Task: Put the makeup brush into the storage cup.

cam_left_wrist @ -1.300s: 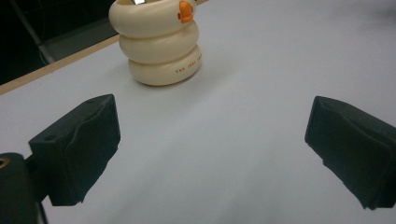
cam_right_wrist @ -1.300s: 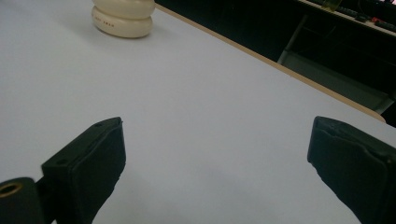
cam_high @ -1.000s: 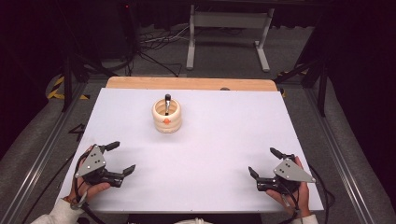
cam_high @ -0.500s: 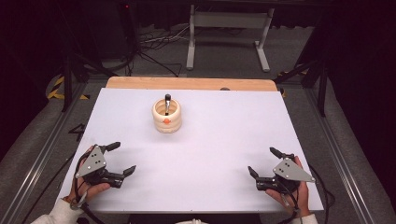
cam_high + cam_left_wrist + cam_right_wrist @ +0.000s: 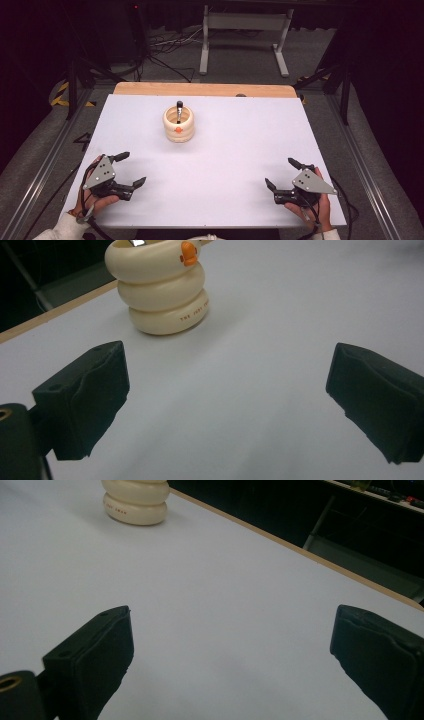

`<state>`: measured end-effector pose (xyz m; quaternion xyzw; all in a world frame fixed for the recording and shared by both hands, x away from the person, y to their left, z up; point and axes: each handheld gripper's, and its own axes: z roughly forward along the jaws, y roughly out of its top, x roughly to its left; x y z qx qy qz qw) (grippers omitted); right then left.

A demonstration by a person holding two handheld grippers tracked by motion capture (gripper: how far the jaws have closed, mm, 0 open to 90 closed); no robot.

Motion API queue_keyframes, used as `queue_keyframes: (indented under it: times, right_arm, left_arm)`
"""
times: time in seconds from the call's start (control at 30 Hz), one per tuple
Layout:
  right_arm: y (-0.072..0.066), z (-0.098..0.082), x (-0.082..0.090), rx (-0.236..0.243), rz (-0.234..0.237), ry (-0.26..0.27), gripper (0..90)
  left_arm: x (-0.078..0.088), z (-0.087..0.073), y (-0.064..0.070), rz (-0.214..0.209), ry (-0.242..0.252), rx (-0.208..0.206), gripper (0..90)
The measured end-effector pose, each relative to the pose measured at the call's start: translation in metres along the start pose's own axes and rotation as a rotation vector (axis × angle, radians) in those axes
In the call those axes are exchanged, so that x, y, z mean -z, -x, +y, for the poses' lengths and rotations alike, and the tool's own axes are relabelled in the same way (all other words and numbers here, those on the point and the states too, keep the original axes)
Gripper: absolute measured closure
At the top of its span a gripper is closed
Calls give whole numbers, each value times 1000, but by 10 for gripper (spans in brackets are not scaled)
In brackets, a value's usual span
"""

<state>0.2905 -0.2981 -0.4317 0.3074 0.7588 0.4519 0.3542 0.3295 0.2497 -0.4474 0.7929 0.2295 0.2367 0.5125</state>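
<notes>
Grippers at rest on the near edge of the white table (image 5: pixel 240 150): left gripper (image 5: pixel 131 170) spread wide and holding nothing, right gripper (image 5: pixel 283 173) the same, jaws far apart. Well ahead, toward the far side and left of centre, stands a cream ringed holder (image 5: pixel 178 125) with an orange spot, and a dark-tipped pen (image 5: pixel 179 110) pokes upright from it. The holder looks rigid and smooth, likely slippery; a groove between rings seems the safest hold. The pen looks light, so pinch its exposed top.

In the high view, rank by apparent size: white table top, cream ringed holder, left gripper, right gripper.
1. White table top, by far largest.
2. Left gripper and right gripper: alike, not ranked apart.
3. Cream ringed holder, smallest, though farther from the camera.
</notes>
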Motion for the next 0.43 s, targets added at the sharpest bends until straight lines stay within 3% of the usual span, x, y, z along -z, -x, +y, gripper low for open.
queue_keyframes:
  times: [0.23, 0.43]
  right_arm:
    - [-1, -1, -1, 0, 1, -6, 47]
    - [-2, 0, -1, 4, 1, -2, 46]
  left_arm:
    - [-1, 0, 0, -19, 4, 15, 48]
    - [1, 0, -1, -11, 12, 21, 49]
